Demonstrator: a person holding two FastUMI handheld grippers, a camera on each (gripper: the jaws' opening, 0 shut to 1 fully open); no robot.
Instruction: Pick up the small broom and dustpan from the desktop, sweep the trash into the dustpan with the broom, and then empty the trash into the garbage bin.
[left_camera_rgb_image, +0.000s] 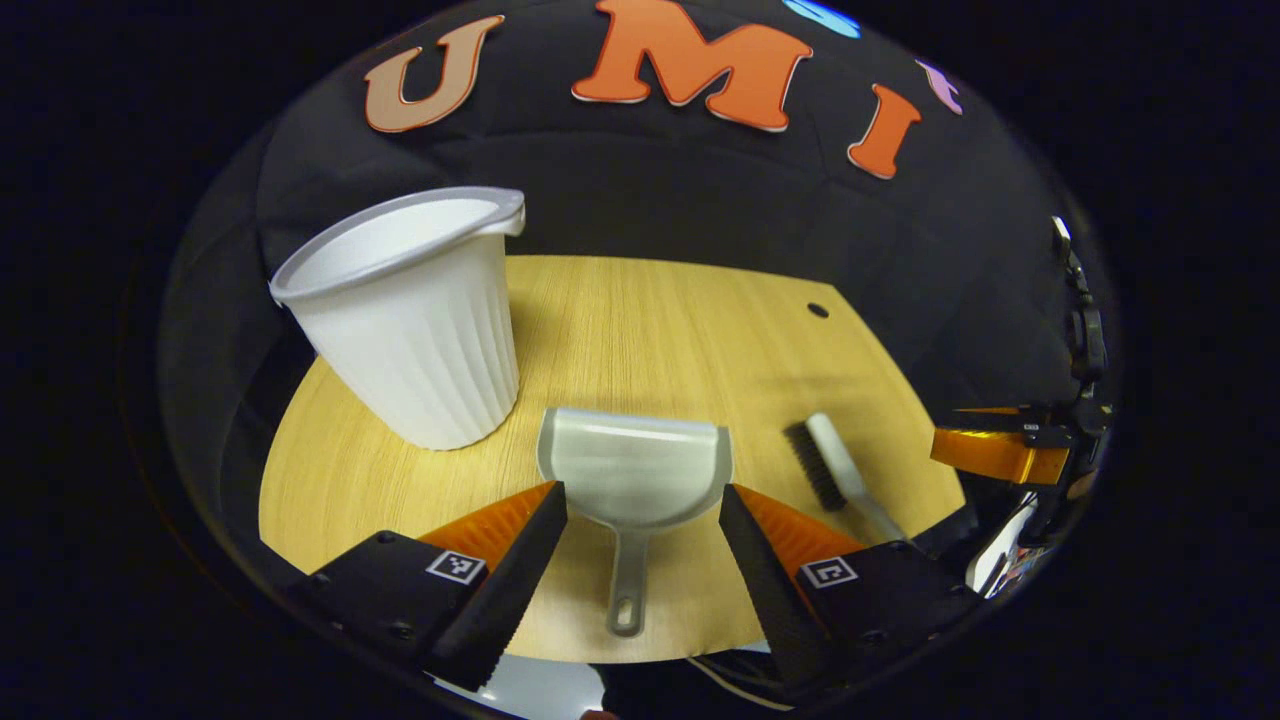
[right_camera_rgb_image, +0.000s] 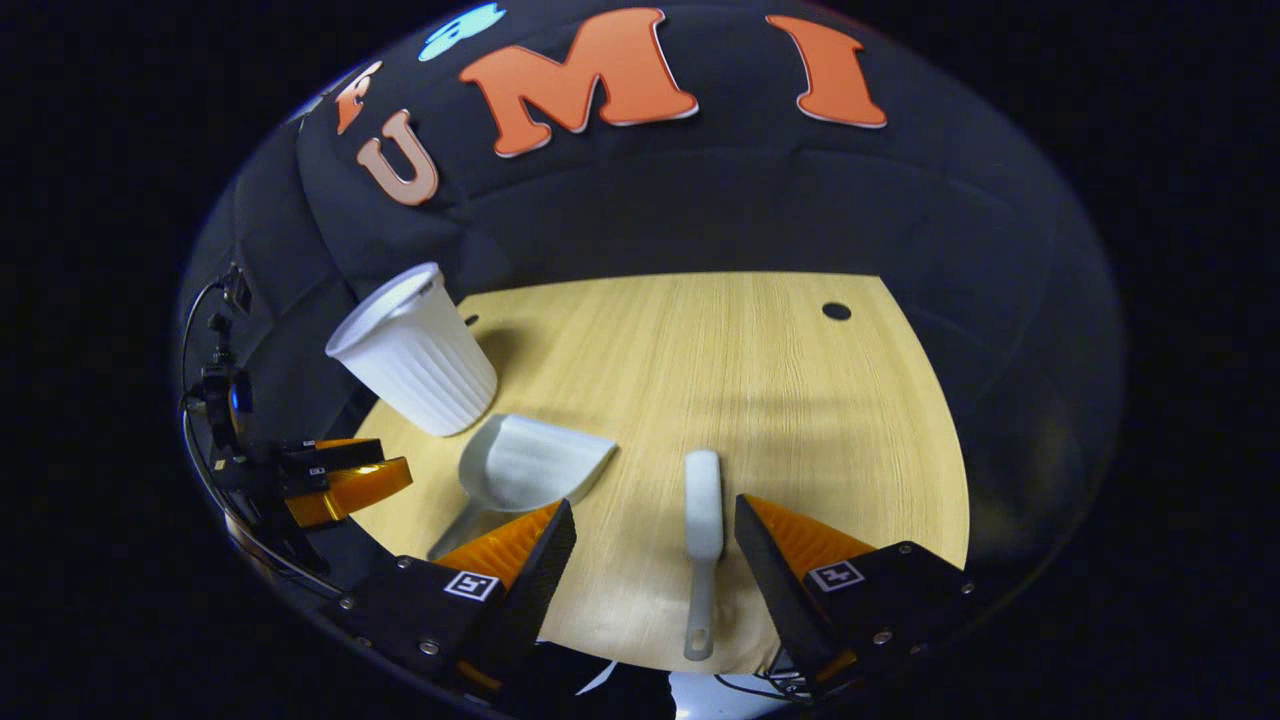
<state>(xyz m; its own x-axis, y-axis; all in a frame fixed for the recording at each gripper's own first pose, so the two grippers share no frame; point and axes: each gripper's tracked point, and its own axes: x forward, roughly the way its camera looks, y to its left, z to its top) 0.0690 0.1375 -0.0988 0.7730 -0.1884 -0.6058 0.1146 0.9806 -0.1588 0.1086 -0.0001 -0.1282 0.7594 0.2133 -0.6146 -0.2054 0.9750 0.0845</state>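
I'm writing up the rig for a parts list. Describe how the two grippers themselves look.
Both match. The left gripper has two wedge-shaped fingers, orange on the outer faces with black serrated inner pads, on black blocks with screws, each carrying a small square black-and-white marker. The right gripper is built the same. Seen from the side, each shows a glossy orange finger, a black frame and thin cables.

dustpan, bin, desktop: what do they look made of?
Dustpan: likely moulded plastic, light grey, smooth with a soft sheen. Bin: probably thin white plastic, matte, with fluted vertical ribs and a rolled rim. Desktop: wood-look surface with fine straight grain, probably laminate; can't tell for sure.
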